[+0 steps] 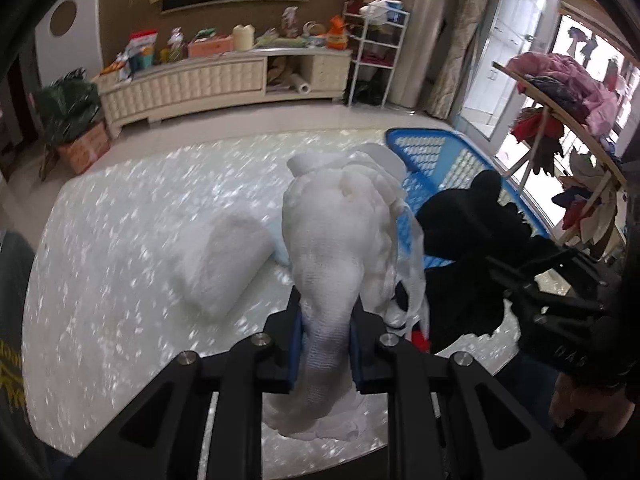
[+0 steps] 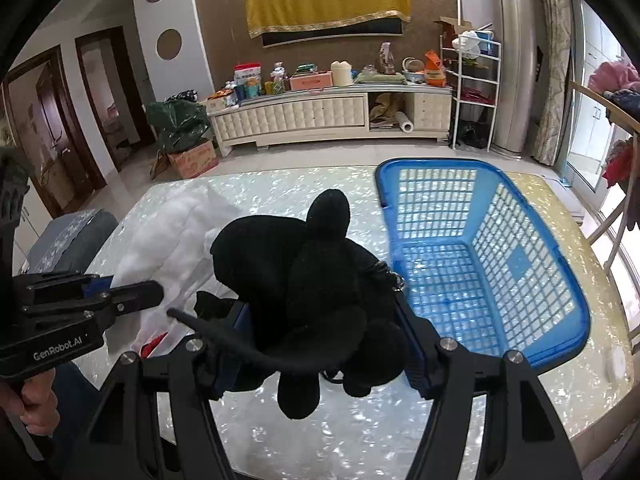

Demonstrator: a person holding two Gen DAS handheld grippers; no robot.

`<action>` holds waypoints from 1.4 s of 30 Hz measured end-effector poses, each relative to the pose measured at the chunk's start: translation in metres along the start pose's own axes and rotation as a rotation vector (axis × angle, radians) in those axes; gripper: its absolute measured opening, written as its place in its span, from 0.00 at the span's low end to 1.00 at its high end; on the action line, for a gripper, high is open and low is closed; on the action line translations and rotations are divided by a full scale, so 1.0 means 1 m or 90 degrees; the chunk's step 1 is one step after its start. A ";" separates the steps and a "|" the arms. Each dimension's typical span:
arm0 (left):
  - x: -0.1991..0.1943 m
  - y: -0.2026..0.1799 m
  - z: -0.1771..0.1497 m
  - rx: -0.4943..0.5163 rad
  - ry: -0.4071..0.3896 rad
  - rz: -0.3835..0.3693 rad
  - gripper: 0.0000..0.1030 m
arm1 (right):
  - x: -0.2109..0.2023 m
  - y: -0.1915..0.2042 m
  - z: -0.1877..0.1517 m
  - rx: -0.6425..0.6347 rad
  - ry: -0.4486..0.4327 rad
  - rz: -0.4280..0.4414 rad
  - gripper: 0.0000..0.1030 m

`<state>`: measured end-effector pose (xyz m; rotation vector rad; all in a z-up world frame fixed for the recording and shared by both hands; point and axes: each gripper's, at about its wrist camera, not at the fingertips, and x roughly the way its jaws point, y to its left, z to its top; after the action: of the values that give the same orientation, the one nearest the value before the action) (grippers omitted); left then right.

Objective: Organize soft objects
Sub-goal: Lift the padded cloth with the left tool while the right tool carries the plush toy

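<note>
A white knitted soft toy [image 1: 340,236] is pinched between the blue-padded fingers of the left gripper [image 1: 326,344] and held up above the pearly, shell-patterned table [image 1: 120,264] — its lower end hangs below the fingers. A black plush toy [image 2: 304,276] is gripped by the right gripper [image 2: 326,336], whose fingers are spread wide around its body and pressed into its sides; a thin black tail is draped across the left finger. The blue plastic lattice basket [image 2: 520,276] is set at the table's far right corner, just beside the black plush and empty of toys. A white puffy pillow-like bundle [image 1: 224,264] is left lying on the table toward its left side, beside the white toy — contact between them cannot be told.
</note>
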<state>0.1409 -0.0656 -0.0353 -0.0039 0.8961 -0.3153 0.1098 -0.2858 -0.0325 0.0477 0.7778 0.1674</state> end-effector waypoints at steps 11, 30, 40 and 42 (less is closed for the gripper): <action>0.013 -0.043 0.033 0.042 -0.012 -0.029 0.17 | -0.007 -0.037 0.014 0.037 -0.013 -0.051 0.62; 0.054 -0.076 0.056 0.081 0.003 -0.044 0.17 | -0.007 -0.070 0.022 0.095 -0.017 -0.103 0.62; 0.074 -0.083 0.057 0.075 0.021 -0.050 0.17 | 0.017 -0.078 0.009 0.108 0.050 -0.131 0.62; 0.076 -0.083 0.057 0.073 0.025 -0.051 0.17 | 0.018 -0.075 0.008 0.110 0.058 -0.137 0.62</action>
<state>0.2065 -0.1724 -0.0466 0.0729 0.9165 -0.4426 0.1378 -0.3561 -0.0476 0.1194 0.8819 -0.1023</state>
